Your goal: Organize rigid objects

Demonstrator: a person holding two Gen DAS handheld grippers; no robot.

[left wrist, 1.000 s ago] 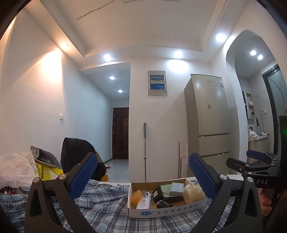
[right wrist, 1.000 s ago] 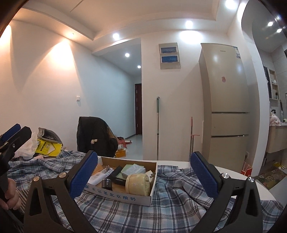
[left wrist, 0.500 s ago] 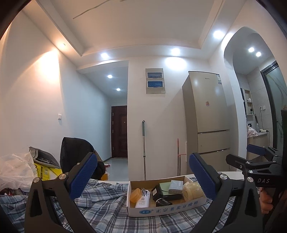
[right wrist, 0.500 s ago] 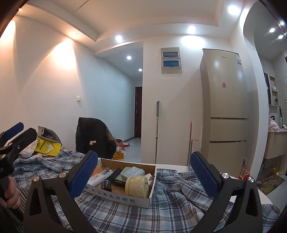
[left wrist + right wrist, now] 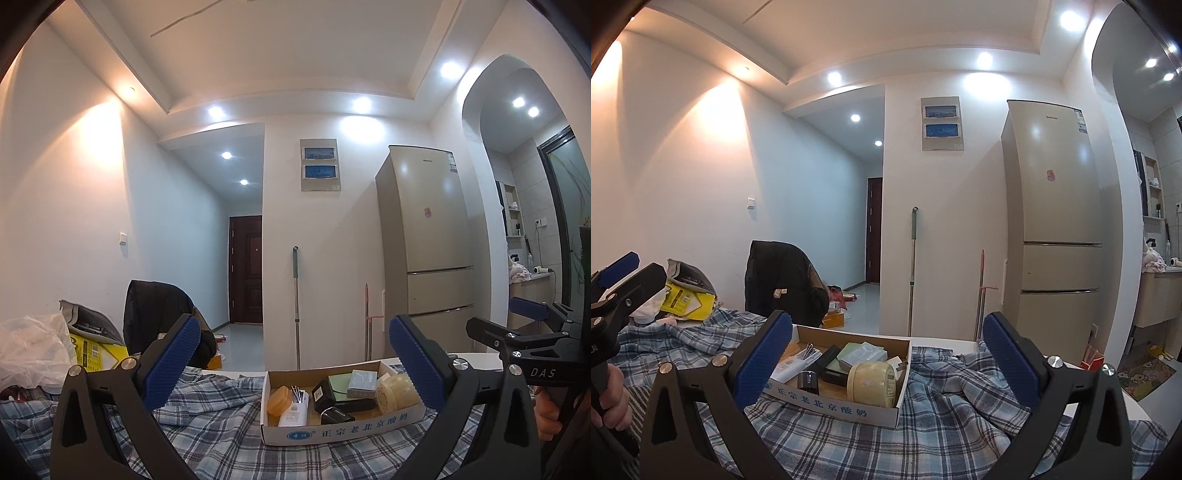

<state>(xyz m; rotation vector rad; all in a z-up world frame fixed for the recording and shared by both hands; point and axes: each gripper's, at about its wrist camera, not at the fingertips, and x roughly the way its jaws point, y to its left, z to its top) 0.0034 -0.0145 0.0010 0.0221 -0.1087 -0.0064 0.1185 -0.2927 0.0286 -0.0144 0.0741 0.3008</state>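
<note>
A blue-and-white plaid cloth covered the surface, rumpled into folds, and on it sat a shallow white cardboard tray printed with blue Chinese characters, which served as the collecting place for the rigid objects. The tray lay straight ahead of both cameras, between the two tools, so either could reach it without crossing the other. The left gripper was held low and level over the near cloth with its blue-padded fingers spread wide and nothing between them; the right gripper matched it, fingers wide and empty, angled toward the tray's right corner. That open, hovering posture probably meant a pick was being lined up rather than carried out. Inside the tray, a pale yellow cylindrical jar lay on its side against the right wall, likely kept from rolling by the wall. A flat green box carried a smaller grey box. A white tube-like package lay near the left end, a black case leaned beside it, and a small orange round container sat in the left corner.
</note>
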